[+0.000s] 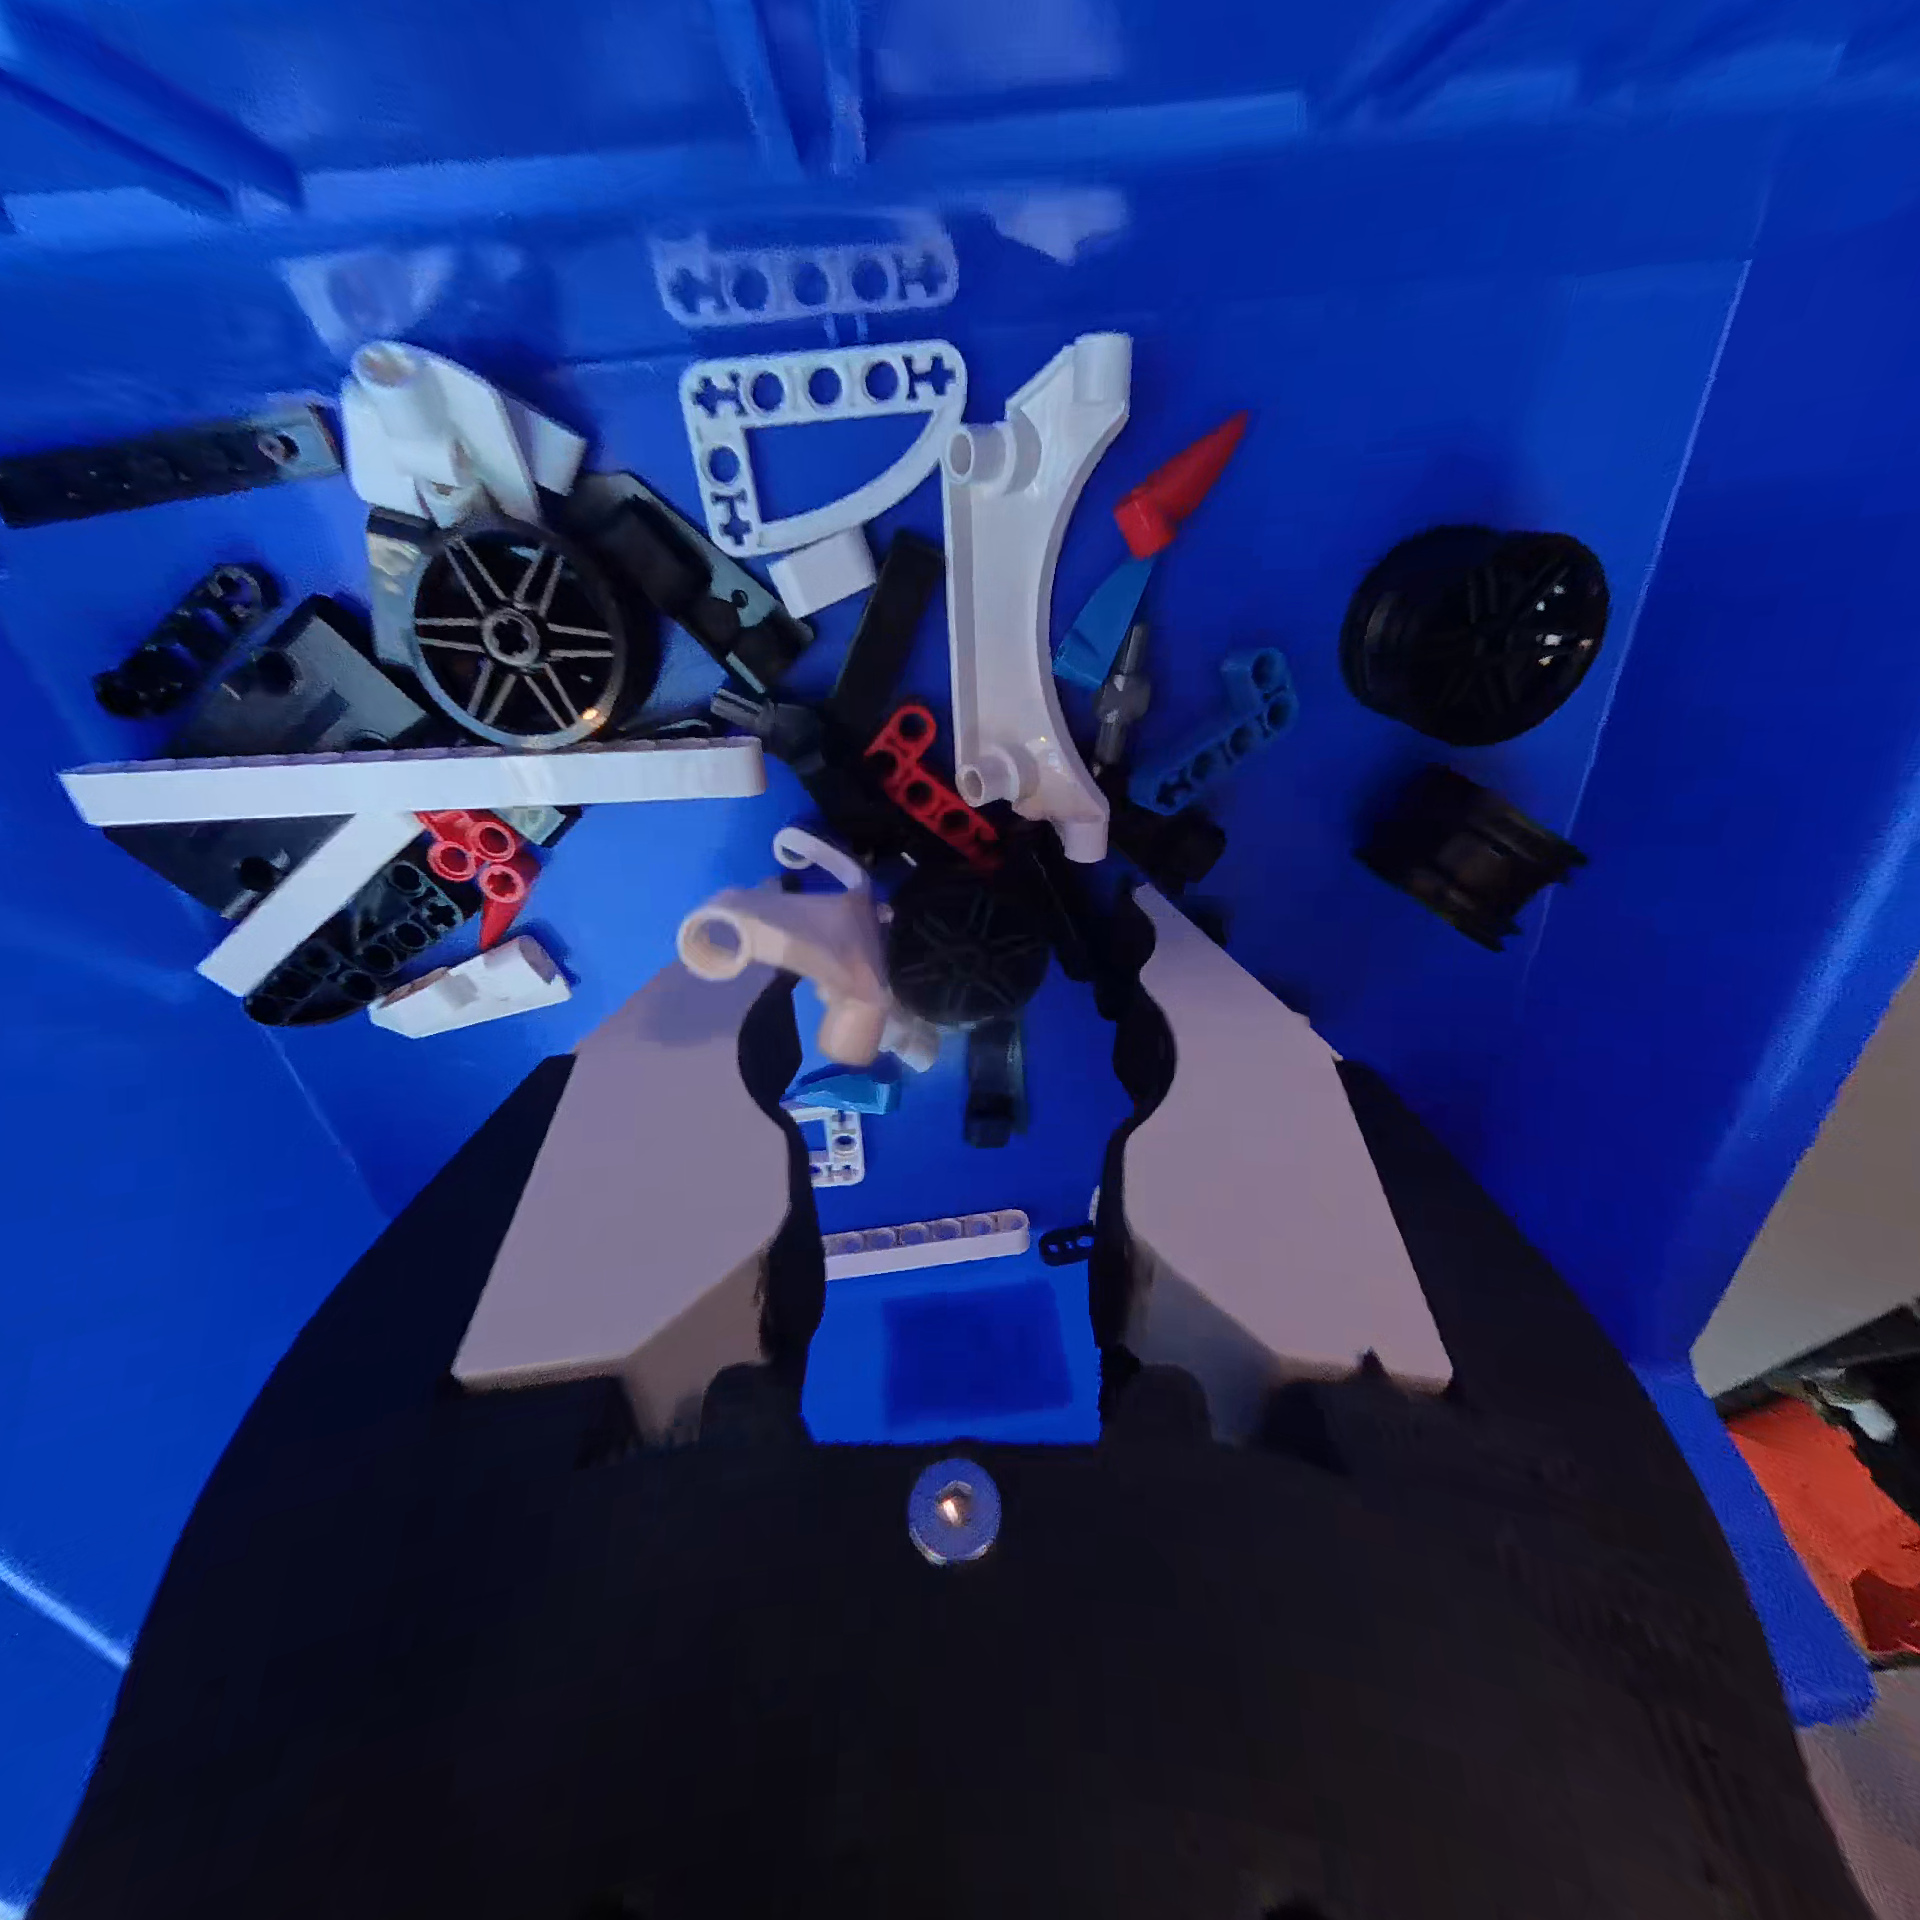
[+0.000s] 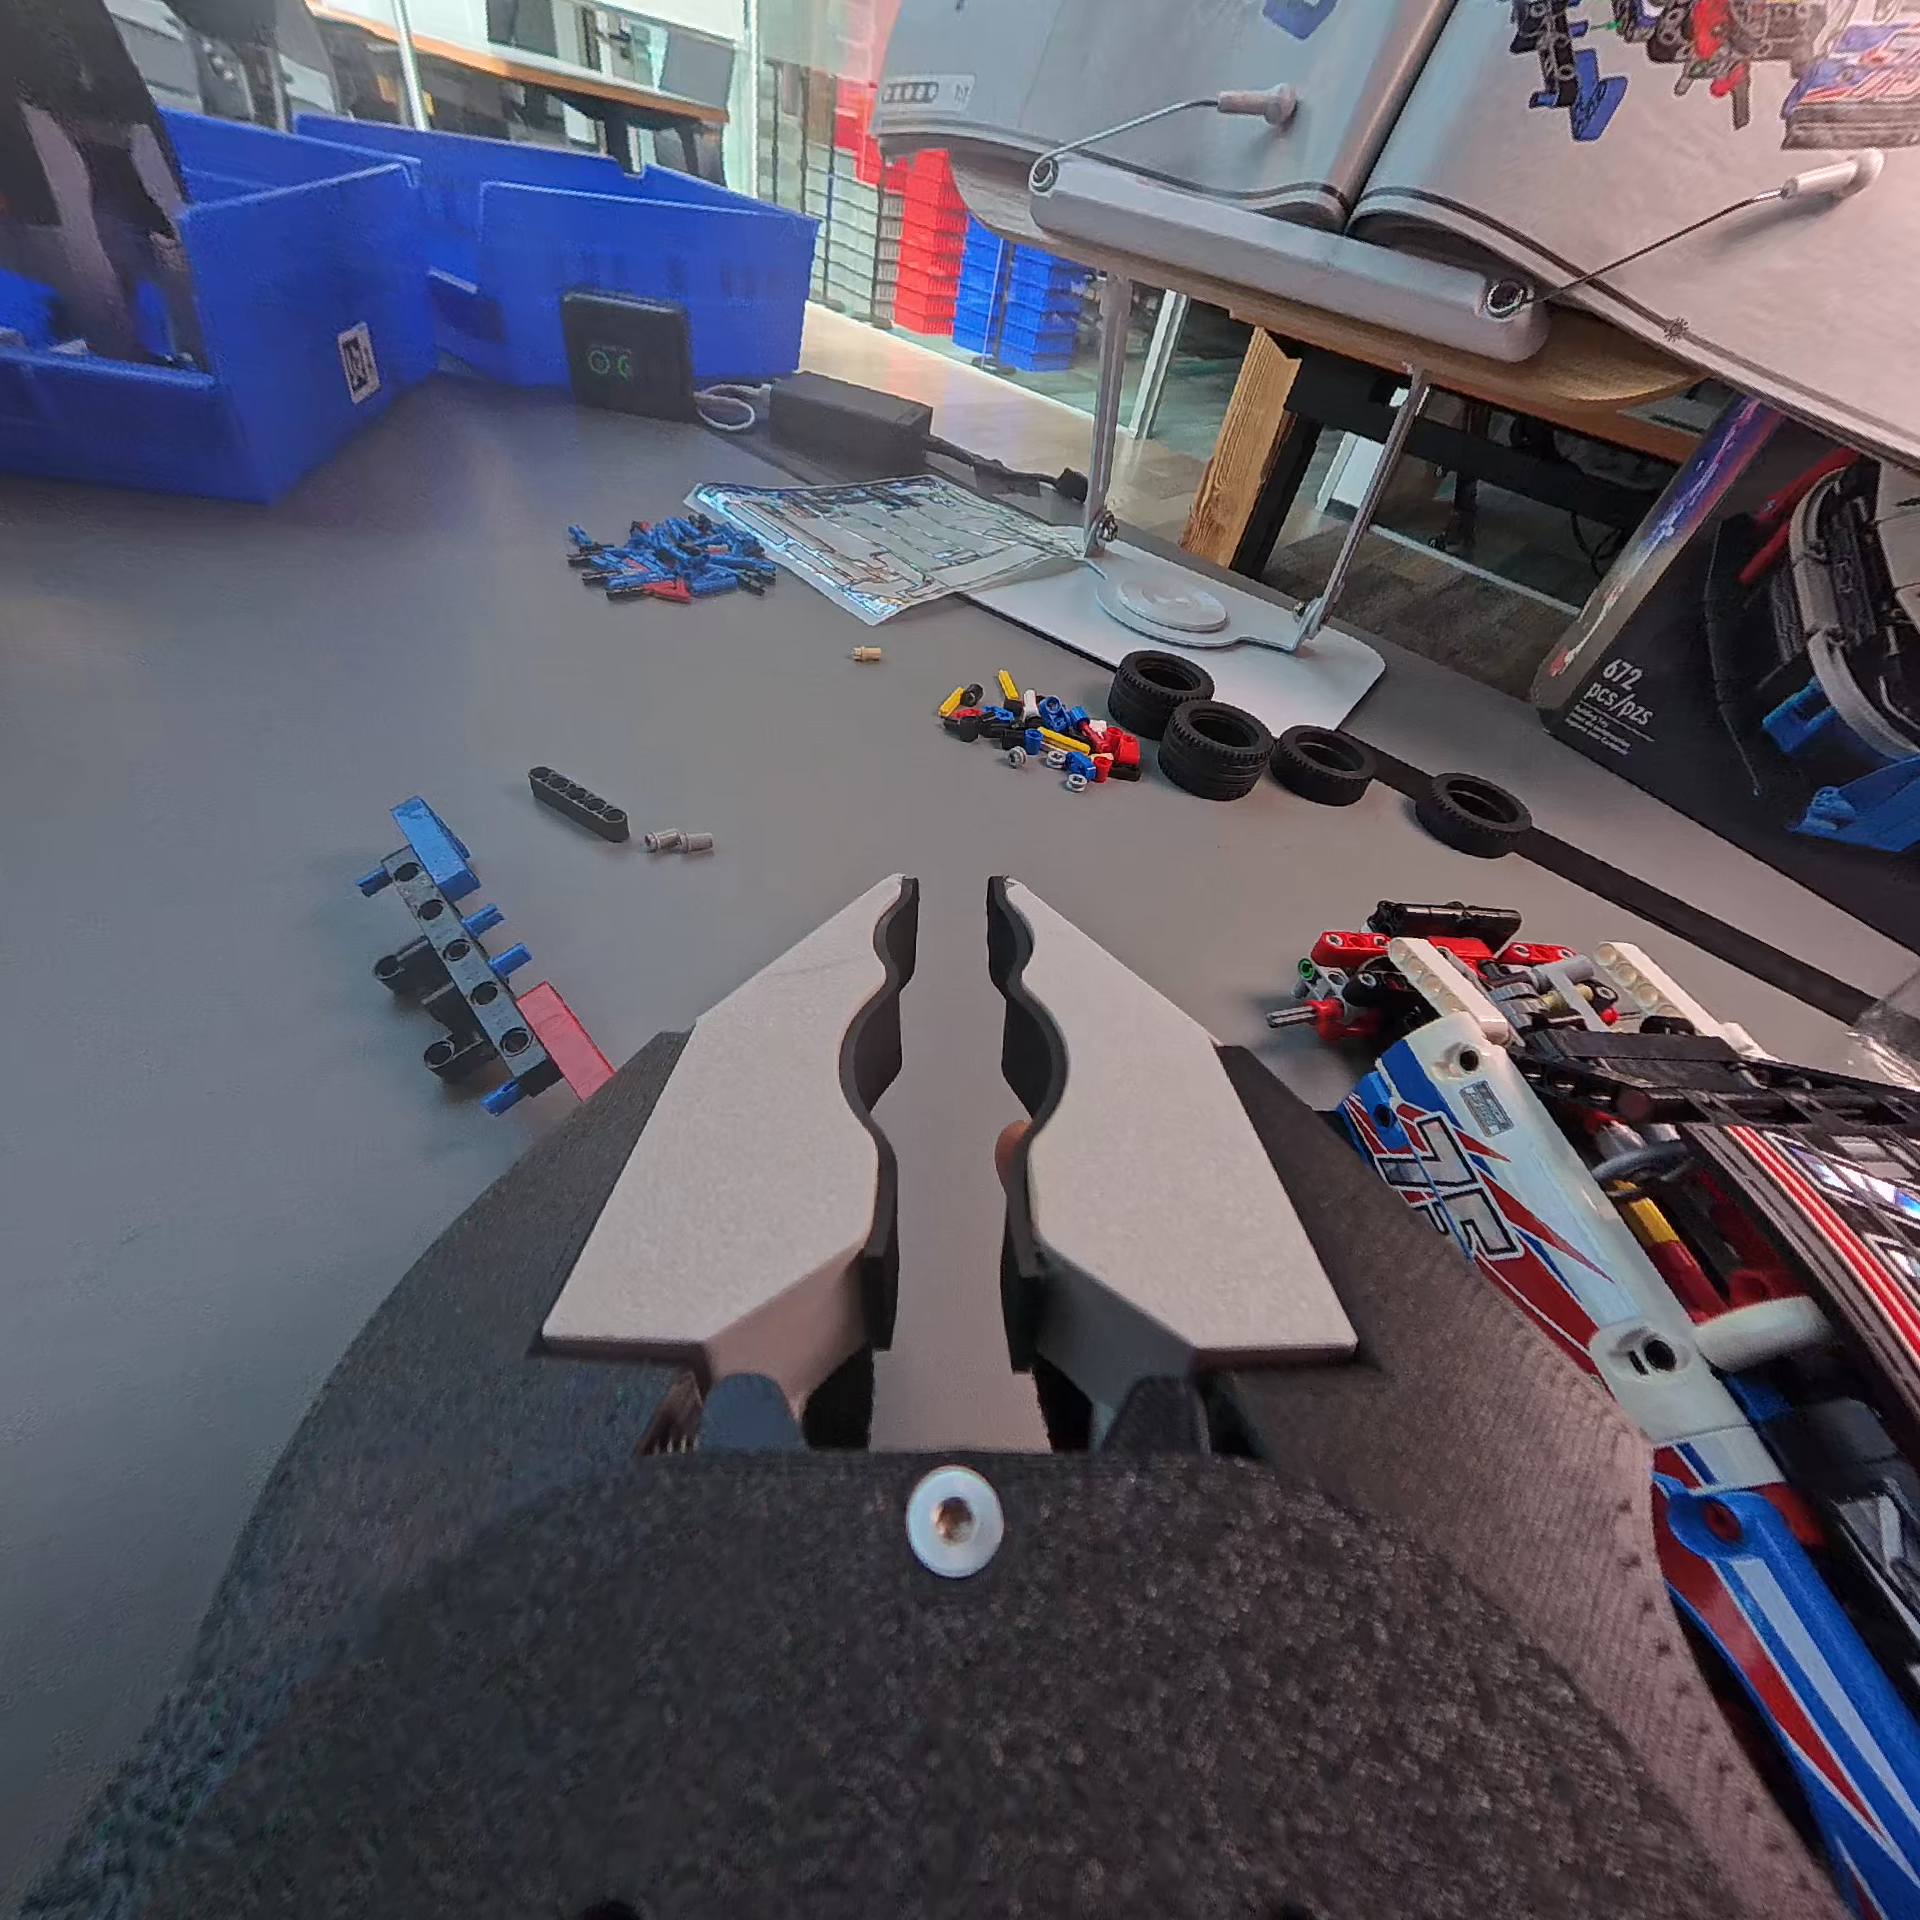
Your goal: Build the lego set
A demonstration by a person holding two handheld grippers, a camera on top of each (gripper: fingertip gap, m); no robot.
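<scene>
Inside blue bin (image 1: 1455, 312), loose pieces (image 1: 582, 644) beneath left hand-held gripper (image 1: 956, 997)

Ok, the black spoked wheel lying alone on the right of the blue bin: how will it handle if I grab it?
The black spoked wheel looks like rigid plastic, so probably stiff and light. Its round rim may roll if nudged. Its smooth, glossy surface could slip between the fingers.
</scene>
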